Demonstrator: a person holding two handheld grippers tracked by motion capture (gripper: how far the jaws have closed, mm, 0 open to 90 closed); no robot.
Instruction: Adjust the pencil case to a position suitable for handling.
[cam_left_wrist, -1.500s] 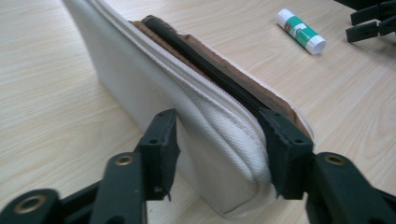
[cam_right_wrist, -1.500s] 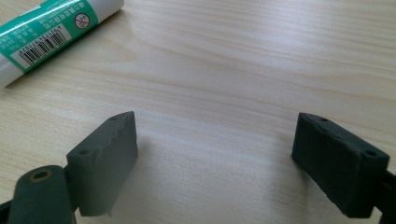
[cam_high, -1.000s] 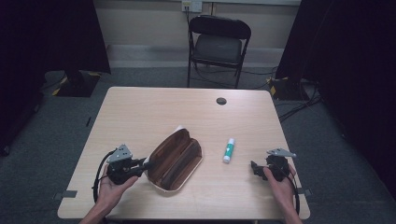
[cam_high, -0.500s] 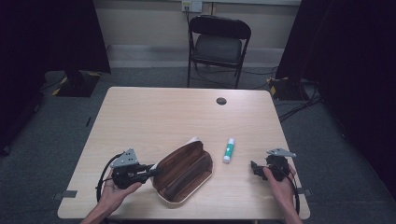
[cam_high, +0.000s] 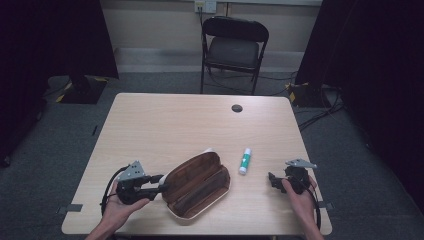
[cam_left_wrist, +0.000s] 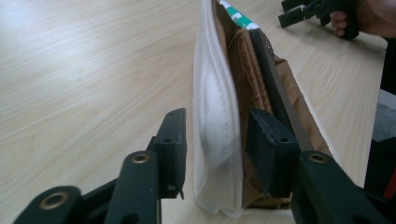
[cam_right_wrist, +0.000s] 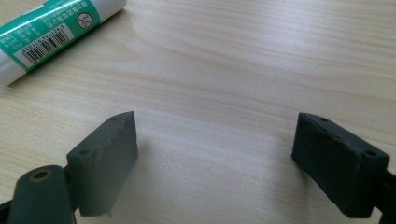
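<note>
Brown inside and white outside, an oblong soft zip case (cam_high: 197, 184) lies open on the near part of the pale wooden table (cam_high: 165, 125), its long axis running diagonally from the near left to the far right. The left gripper (cam_high: 161, 183) sits at the case's near-left end; in the left gripper view its black jaws have just been opening and now stand slightly apart on either side of the case's white padded wall (cam_left_wrist: 217, 135), one pad clear of the outer face, the other just beside the brown lining, so the wall is between them but no longer pinched. Just beyond the case's far end, near but apart from it, lies a white glue stick with a green label (cam_high: 245, 161). The right gripper (cam_high: 272, 181) rests near the table's right front edge, well apart from the case, with its jaws wide open over bare wood and the glue stick (cam_right_wrist: 51, 35) ahead of them to one side. A round dark cable hole (cam_high: 237, 108) marks the far side of the table, and a black folding chair (cam_high: 233, 50) stands behind it.
</note>
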